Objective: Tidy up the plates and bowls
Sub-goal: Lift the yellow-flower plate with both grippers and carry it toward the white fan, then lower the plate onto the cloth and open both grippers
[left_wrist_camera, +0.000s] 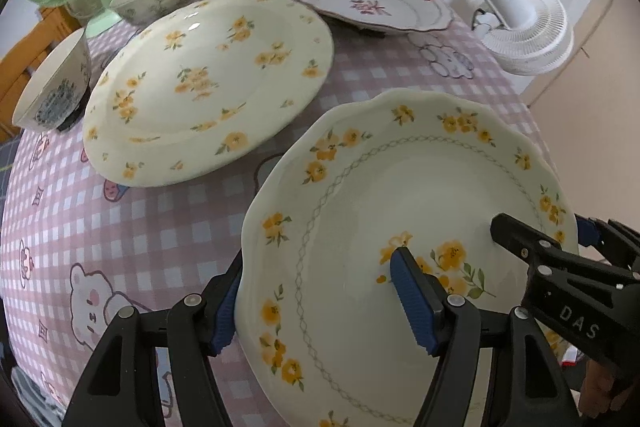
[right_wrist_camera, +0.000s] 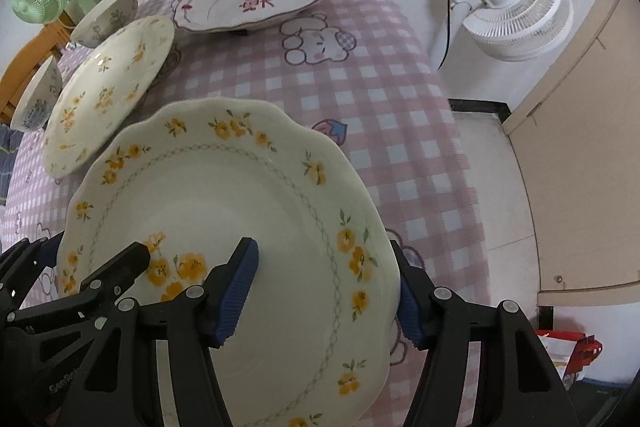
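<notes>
A cream scalloped ceramic plate with yellow flowers (left_wrist_camera: 400, 227) is held above the pink checked tablecloth (left_wrist_camera: 140, 227), just in front of a larger round cream flowered plate (left_wrist_camera: 208, 87). The left gripper (left_wrist_camera: 320, 311) is clamped on the scalloped plate's left rim, and the right gripper (right_wrist_camera: 324, 303) is clamped on its right rim.

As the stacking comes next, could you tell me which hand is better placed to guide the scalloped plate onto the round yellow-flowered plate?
Left, probably: its fingers straddle the scalloped plate's rim nearest the round yellow-flowered plate.
</notes>
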Tool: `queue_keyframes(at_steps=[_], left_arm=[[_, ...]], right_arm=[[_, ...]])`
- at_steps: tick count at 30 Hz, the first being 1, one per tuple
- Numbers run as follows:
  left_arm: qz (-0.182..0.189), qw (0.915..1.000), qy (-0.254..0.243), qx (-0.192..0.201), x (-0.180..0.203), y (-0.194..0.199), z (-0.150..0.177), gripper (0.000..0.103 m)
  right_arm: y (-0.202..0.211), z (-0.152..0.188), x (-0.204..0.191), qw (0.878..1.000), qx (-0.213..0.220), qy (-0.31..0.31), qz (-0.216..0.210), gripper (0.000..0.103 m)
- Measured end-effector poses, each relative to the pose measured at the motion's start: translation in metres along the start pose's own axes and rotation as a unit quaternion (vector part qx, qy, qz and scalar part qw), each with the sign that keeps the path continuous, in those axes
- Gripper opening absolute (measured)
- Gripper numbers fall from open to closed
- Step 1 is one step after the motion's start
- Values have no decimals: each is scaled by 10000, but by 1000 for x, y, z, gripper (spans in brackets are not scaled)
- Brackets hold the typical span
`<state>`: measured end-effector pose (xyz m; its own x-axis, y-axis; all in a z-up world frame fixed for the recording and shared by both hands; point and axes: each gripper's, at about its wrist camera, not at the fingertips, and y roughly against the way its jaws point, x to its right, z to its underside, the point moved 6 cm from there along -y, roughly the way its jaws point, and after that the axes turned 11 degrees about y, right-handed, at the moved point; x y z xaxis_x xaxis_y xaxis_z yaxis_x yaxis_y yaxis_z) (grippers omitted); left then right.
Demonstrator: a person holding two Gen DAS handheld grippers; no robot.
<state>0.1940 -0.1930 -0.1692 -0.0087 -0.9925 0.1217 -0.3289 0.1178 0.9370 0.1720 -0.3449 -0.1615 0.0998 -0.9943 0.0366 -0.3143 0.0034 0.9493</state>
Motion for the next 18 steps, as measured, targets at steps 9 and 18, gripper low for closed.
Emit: queue_keyframes(at_steps=[9,18], left_arm=[[22,10000,11,8,-1,-4,-1,75],[77,9991,-324,246,0,22,-4,81]], right_arm=[[-6,0,-3,9999,-3,51,-109,72],[17,0,-2,9995,195,-228,66,72]])
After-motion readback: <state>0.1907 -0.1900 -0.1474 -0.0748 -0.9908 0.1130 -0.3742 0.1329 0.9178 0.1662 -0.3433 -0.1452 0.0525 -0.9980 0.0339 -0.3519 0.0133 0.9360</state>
